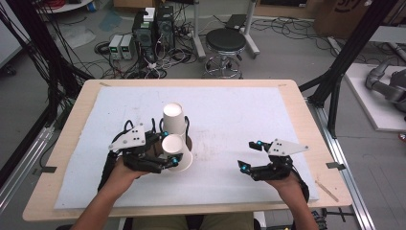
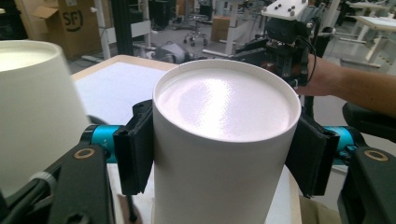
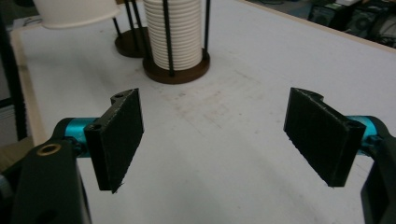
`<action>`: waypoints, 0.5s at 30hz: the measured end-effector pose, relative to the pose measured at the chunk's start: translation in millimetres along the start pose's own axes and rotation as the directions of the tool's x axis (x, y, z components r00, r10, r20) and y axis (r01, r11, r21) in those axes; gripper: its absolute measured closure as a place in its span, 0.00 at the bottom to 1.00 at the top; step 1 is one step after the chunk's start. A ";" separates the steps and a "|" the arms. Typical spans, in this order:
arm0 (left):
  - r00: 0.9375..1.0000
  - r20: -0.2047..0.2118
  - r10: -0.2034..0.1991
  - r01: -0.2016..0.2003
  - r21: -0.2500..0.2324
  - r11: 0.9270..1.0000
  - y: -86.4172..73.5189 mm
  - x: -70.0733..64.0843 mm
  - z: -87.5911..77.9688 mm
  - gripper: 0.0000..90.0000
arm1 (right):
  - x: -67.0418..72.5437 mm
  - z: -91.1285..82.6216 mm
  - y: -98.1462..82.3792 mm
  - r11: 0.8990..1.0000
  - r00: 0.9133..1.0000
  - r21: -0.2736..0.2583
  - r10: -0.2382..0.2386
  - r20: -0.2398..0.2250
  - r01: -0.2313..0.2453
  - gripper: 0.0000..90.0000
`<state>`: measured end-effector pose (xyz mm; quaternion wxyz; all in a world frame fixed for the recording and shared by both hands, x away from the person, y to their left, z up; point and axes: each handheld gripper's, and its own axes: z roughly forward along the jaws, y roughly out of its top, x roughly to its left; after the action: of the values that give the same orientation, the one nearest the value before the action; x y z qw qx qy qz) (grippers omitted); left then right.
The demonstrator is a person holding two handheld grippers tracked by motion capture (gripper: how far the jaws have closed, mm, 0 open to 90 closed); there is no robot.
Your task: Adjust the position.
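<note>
Paper cup [image 2: 224, 140], inverted, axis upright: pinched by left gripper [image 1: 168, 148], just near of cup stack [image 1: 173, 117]; right gripper [image 1: 250, 154] spread, empty, well right.

The white-padded wooden desk [image 1: 249, 120] lies bare right of centre, while the tall stack of white paper cups [image 1: 173, 118] in its black-rod holder blocks left-centre.

Soft even light (slight glare)
</note>
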<state>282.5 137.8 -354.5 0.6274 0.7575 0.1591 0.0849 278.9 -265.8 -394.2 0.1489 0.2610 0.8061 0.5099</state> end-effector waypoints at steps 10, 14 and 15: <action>0.998 0.058 -0.004 0.003 0.010 1.000 1.0 -6.7 29.8 0.37 | 23.9 15.1 13.0 0.998 0.990 -0.024 -0.056 -0.129 0.053 0.22; 0.997 0.074 -0.007 0.006 0.015 1.000 -0.4 -7.4 39.3 0.37 | 29.9 24.3 16.9 0.997 0.985 -0.030 -0.069 -0.160 0.065 0.22; 0.997 0.074 -0.007 0.006 0.015 1.000 -0.4 -7.4 39.3 0.37 | 29.9 24.3 16.9 0.997 0.985 -0.030 -0.069 -0.160 0.065 0.22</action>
<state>288.4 99.0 -362.2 0.6274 0.7643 0.1391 0.0536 271.3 -224.7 -388.8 0.1038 0.1897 0.8175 0.5338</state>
